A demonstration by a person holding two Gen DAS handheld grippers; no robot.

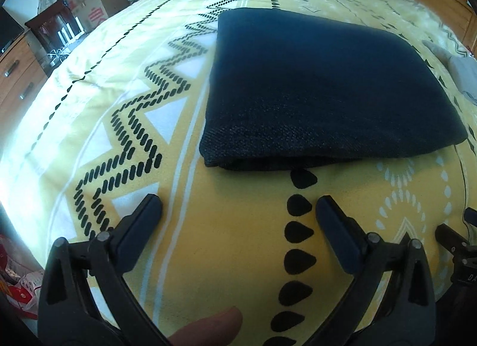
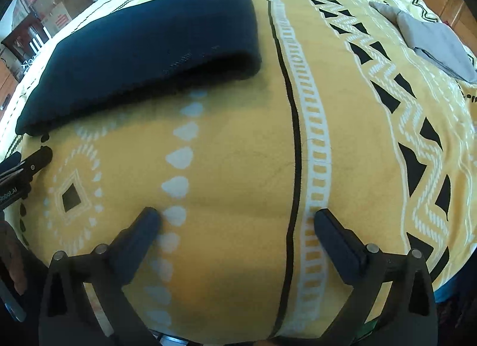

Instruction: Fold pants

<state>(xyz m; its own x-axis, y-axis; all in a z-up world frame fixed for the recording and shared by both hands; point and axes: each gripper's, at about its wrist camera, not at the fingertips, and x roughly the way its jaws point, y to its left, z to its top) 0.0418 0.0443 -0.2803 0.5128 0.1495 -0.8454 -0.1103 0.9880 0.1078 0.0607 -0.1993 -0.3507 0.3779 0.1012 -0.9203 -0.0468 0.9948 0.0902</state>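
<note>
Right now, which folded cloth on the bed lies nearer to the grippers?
The dark navy pants, lying close ahead of both open grippers; the grey folded cloth lies farther off, at the right.

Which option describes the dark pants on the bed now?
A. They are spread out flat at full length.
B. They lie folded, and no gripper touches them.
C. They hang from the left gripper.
B: the pants lie as a compact folded stack, while the left gripper and right gripper are open and apart from them.
</note>
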